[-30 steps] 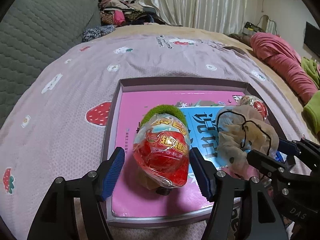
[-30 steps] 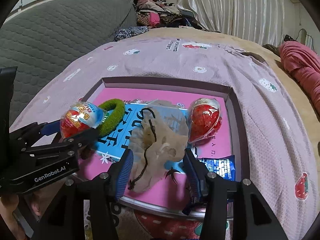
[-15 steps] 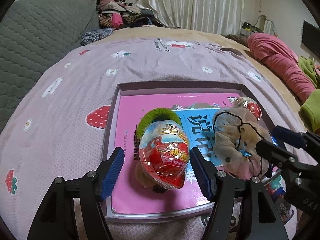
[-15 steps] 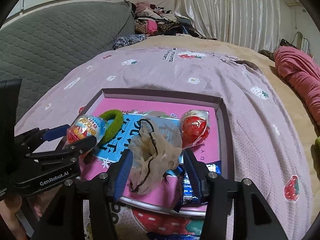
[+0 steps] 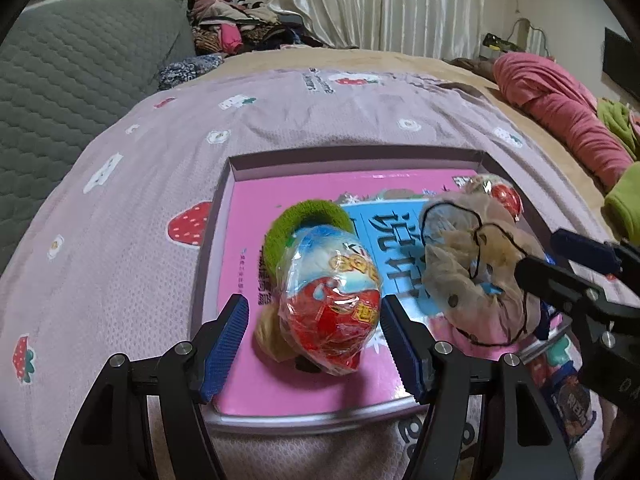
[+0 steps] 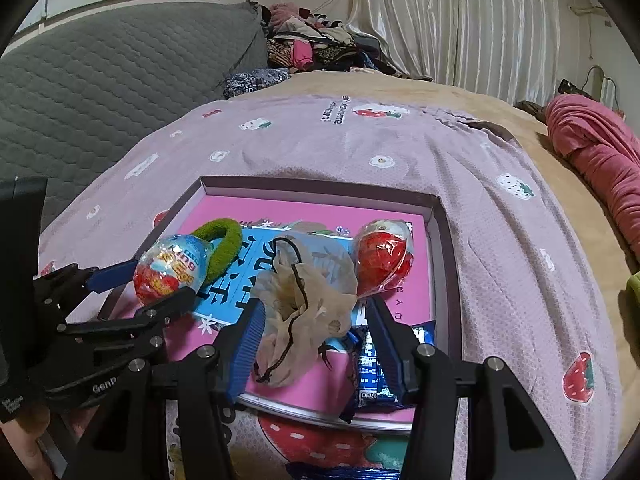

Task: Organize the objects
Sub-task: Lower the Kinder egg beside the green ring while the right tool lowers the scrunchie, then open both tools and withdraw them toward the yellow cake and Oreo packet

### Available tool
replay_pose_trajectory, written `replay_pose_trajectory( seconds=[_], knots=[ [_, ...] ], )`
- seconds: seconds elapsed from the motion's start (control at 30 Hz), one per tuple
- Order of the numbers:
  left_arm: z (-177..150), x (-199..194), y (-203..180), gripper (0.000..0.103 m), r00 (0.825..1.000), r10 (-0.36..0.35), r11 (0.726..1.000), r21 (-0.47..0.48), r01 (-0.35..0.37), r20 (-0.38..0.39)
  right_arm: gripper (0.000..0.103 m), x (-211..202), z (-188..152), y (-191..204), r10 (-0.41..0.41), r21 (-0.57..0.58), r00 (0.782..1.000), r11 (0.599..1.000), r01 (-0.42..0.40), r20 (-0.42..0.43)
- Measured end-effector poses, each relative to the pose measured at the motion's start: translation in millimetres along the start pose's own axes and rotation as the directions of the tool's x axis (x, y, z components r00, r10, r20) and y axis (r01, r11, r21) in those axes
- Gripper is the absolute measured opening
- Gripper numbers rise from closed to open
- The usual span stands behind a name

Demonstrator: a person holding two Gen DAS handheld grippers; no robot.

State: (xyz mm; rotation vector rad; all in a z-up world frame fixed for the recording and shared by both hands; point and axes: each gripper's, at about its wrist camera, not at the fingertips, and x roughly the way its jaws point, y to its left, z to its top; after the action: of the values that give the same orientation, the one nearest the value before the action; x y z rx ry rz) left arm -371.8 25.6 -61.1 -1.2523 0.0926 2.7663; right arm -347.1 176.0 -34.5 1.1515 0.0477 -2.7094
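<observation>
A shallow box lid (image 5: 352,162) (image 6: 444,240) with a pink and blue inside lies on the bed. In it are a green hair ring (image 5: 296,220) (image 6: 224,246), a wrapped toy egg (image 5: 332,300) (image 6: 170,268), a beige scrunchie (image 5: 472,272) (image 6: 304,308), a second wrapped egg (image 5: 502,194) (image 6: 384,254) and a blue snack packet (image 6: 370,376). My left gripper (image 5: 314,344) (image 6: 140,284) is open, its fingers either side of the near egg. My right gripper (image 6: 316,344) (image 5: 552,256) is open, straddling the scrunchie.
The lid rests on a lilac strawberry-print blanket (image 5: 280,112) (image 6: 500,240). A grey quilted sofa back (image 5: 60,80) is at the left. A pink bundle (image 5: 560,108) lies at the right, with clothes piled (image 6: 316,40) at the back.
Both grippers have drawn back and up from the box lid, still open. The egg and scrunchie stay in the lid, now lower between the fingers.
</observation>
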Motion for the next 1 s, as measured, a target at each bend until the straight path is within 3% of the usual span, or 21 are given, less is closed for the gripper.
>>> replay_pose_trajectory(
  seconds=[0.53, 0.6, 0.67, 0.73, 0.8, 1.0],
  knots=[
    [-7, -26, -16, 0.07, 1.0, 0.01, 1.0, 0.029, -0.011, 0.009, 0.054, -28, -3, -1, 0.001, 0.008, 1.0, 1.0, -0.001, 0.004],
    [-7, -35, -15, 0.07, 1.0, 0.011, 1.0, 0.024, -0.011, 0.015, 0.065, -38, -4, -2, 0.0, 0.015, 1.0, 1.0, 0.0, 0.015],
    [-6, -46, -15, 0.07, 1.0, 0.01, 1.0, 0.017, -0.011, 0.027, 0.069, -47, -5, -3, -0.006, 0.024, 1.0, 1.0, 0.006, 0.019],
    [-6, -56, -14, 0.071, 0.999, 0.014, 1.0, 0.013, -0.014, 0.036, 0.069, -57, -6, -2, -0.014, 0.023, 1.0, 1.0, 0.013, 0.018],
    [-7, -66, -11, 0.078, 0.999, 0.017, 1.0, 0.007, -0.018, 0.042, 0.069, -64, -7, -2, -0.021, 0.022, 1.0, 1.0, 0.02, 0.013],
    [-9, -95, -6, 0.078, 0.998, 0.03, 1.0, 0.0, -0.03, 0.049, 0.074, -97, -5, 2, -0.038, 0.015, 0.999, 0.999, 0.038, 0.025]
  ],
)
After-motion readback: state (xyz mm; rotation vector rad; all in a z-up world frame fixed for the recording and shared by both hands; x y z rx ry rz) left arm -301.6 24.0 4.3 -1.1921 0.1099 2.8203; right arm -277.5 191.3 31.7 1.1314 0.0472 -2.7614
